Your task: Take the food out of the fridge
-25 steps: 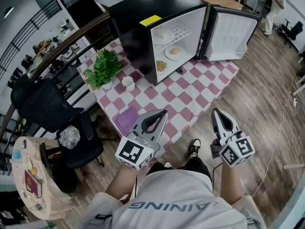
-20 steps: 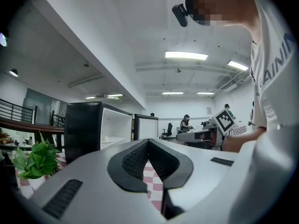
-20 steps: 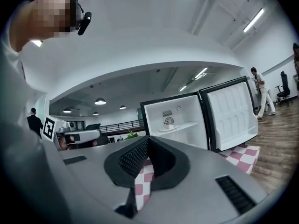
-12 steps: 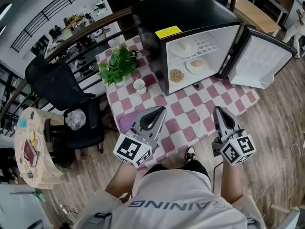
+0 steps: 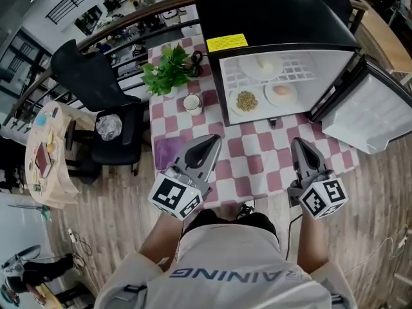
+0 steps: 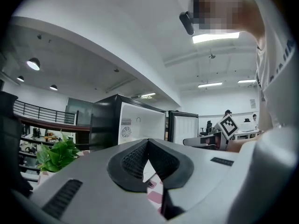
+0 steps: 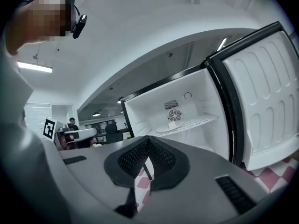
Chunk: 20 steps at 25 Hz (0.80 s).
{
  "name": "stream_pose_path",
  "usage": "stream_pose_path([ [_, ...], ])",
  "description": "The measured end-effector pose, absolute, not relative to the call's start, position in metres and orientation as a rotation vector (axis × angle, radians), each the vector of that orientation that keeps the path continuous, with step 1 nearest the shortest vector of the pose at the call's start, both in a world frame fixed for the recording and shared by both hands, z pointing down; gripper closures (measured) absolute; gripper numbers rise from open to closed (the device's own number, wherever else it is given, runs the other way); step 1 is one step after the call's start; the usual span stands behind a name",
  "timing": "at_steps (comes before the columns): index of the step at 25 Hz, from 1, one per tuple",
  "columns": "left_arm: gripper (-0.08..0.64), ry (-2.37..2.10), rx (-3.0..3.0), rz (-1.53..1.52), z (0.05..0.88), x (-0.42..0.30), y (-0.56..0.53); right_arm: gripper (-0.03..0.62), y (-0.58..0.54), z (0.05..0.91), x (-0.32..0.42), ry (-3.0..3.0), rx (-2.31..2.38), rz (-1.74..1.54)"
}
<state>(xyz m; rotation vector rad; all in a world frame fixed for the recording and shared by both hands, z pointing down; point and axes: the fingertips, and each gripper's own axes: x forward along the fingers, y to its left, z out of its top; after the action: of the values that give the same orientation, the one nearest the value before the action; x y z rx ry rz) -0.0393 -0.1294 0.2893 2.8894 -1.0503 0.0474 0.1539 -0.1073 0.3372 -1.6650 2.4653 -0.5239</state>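
Facing the open fridge [image 5: 283, 18] on the table [image 5: 251, 163], I am holding both claws short of it, tips over the table's near part. Left claw [image 6: 148, 141]: jaws pressed together, pinching nothing. Right claw [image 7: 149, 138]: likewise pressed together and empty.

The food is sitting on three plates inside, all well apart from the claws. The top plate [image 5: 261, 65] is on the wire shelf. The grain plate [image 5: 246, 100] and the right plate [image 5: 280, 94], which is carrying one pale round piece, are side by side on the fridge floor. The door [image 5: 364, 118] is standing wide at the right.

I am judging the plates stiff, glazed, slippery and breakable, yet light enough for one claw. The grains are lying loose and are likely to spill if tipped. I am reckoning the best hold is the near rim, one jaw over and one under, with the plate level. The jaws need spreading first.
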Motion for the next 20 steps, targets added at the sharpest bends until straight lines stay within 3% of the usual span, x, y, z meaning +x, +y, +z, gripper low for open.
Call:
stream_pose_path([
  [16, 0.555, -1.253, 2.763, 0.111, 0.32, -0.048, -0.146, 0.568, -0.184, 0.436, 0.157, 2.264, -1.515, -1.159],
  [20, 0.555, -1.24, 2.75, 0.098, 0.329, -0.048, -0.149, 0.485, -0.205, 0.462, 0.148, 2.133, -1.439, -1.356],
])
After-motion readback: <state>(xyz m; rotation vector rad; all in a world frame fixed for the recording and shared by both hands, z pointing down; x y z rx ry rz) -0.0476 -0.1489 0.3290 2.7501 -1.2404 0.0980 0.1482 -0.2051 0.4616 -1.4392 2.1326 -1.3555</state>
